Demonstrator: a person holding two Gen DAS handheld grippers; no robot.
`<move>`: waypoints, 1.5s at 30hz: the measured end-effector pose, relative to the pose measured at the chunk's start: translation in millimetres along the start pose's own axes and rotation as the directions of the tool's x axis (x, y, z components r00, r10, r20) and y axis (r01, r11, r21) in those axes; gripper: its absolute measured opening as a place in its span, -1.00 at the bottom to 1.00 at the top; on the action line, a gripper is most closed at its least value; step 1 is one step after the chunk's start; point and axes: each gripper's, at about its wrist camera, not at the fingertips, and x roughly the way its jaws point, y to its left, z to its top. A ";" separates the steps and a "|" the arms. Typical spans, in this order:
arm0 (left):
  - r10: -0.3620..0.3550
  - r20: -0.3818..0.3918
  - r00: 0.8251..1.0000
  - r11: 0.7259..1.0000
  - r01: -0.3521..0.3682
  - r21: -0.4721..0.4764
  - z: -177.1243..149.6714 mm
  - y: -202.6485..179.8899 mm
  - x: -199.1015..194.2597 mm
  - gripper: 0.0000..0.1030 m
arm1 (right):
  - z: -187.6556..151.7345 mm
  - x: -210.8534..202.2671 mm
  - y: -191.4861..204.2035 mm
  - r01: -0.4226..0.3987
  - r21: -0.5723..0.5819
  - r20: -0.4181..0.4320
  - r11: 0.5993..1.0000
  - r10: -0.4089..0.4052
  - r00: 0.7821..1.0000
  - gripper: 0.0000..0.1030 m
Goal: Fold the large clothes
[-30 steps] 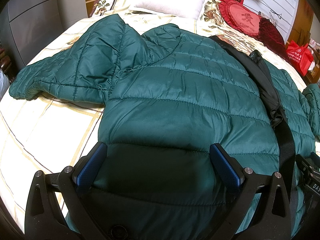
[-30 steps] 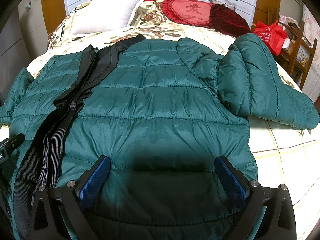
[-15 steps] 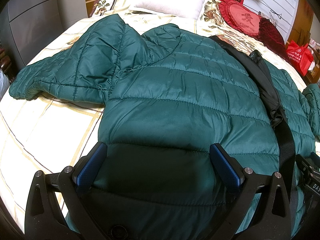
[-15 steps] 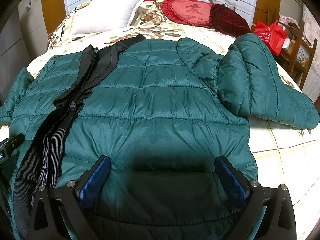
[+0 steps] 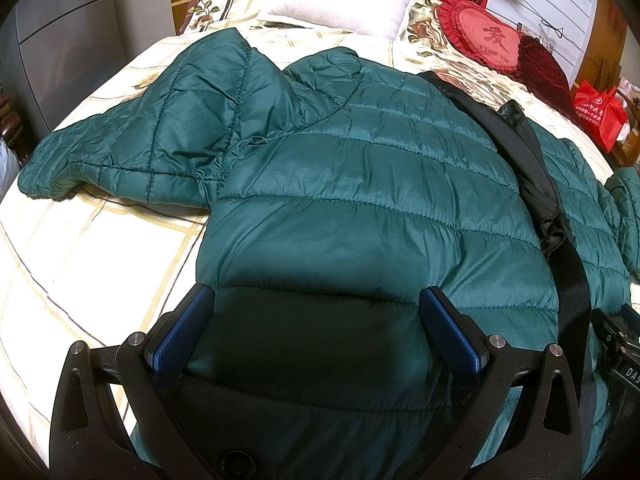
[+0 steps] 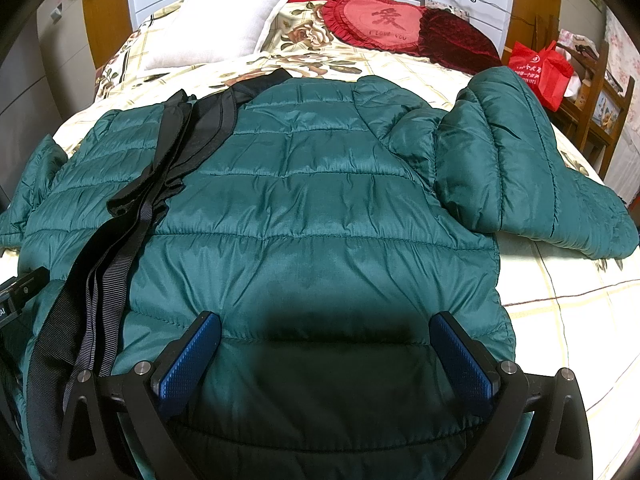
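A dark green quilted puffer jacket [image 5: 360, 184] lies spread flat on the bed, back up, hem toward me; it also fills the right wrist view [image 6: 320, 200]. Its left sleeve [image 5: 132, 148] lies out to the left, its right sleeve [image 6: 532, 168] out to the right. A black strap [image 5: 536, 184] lies lengthwise over the jacket, seen in the right wrist view [image 6: 132, 216] too. My left gripper [image 5: 316, 300] is open and empty just above the hem on the left side. My right gripper [image 6: 326, 326] is open and empty above the hem on the right side.
The bed [image 5: 72, 264] has a cream checked cover. A white pillow [image 6: 216, 24], a red heart cushion [image 6: 376, 20] and a dark red cushion [image 6: 456, 36] sit at the head. A red bag [image 6: 540, 72] and wooden chair [image 6: 600, 112] stand at the right.
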 end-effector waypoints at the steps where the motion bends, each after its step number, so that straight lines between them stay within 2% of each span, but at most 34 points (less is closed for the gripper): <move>1: 0.000 0.000 1.000 1.000 0.000 0.000 0.0 0.0 0.0 1.00 | 0.1 0.0 0.0 0.000 0.000 0.000 1.000 0.000 1.000 1.00; 41: 0.005 -0.002 1.000 1.000 -0.005 0.004 0.2 -1.2 0.4 1.00 | 1.0 0.2 -1.0 0.000 -0.001 -0.005 1.000 0.000 1.000 1.00; 45: 0.021 -0.010 1.000 1.000 -0.021 0.015 2.7 -5.2 3.7 1.00 | 1.3 -1.1 -2.2 -0.012 -0.001 -0.041 1.000 0.012 0.999 1.00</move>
